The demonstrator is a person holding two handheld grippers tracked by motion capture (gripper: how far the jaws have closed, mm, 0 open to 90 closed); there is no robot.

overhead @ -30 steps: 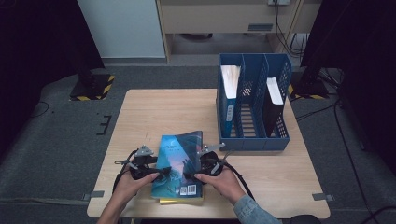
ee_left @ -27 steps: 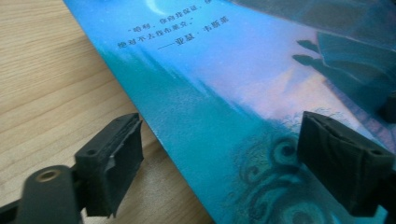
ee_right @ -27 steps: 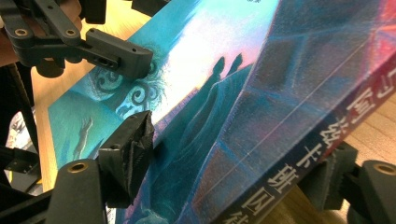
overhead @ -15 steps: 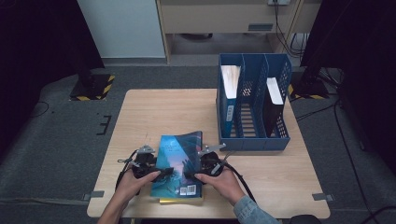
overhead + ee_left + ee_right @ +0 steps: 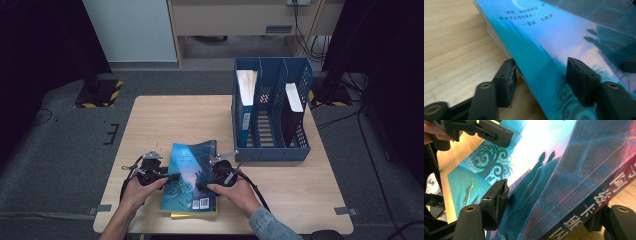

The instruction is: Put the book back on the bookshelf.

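Item: blue book (image 5: 192, 175), near edge of counter (image 5: 165, 120), atop a yellow book (image 5: 192, 215). My left fingers (image 5: 584, 82) have just been closing, the long page edge now between them, one above the cover, one beneath; contact uncertain. My right fingers (image 5: 496, 202) have narrowed onto the spine side, grasping it. Lift seems ready. Beyond: blue file rack (image 5: 272, 150).

book (image 5: 191, 175): teal cover w/ swirls | rack (image 5: 272, 150): blue | table (image 5: 165, 120): lt wood
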